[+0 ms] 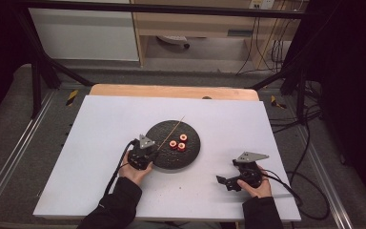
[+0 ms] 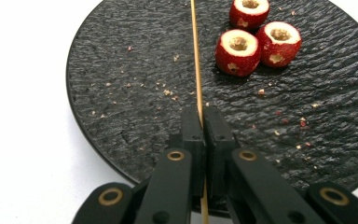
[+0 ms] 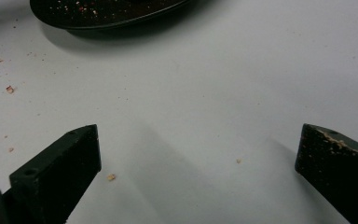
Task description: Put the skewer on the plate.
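Left gripper (image 2: 200, 114) clamped on a wooden skewer (image 2: 196, 56) over a black plate (image 1: 164, 160); right gripper (image 3: 198, 154) with jaws wide apart.

The skewer slants across the plate, beside three cored red fruits (image 2: 254, 35). The plate sits mid-table on a white board (image 1: 95, 143) speckled with crumbs (image 3: 111, 177). The right gripper rests on the board, well apart. Beyond: grey floor (image 1: 9, 119), black frame bars (image 1: 162, 8), cables (image 1: 310, 138).

Lab-style recording rig, white table (image 1: 100, 143) inside black metal frame (image 1: 33, 62), loose cables (image 1: 267, 43), bare cabinets (image 1: 190, 24)
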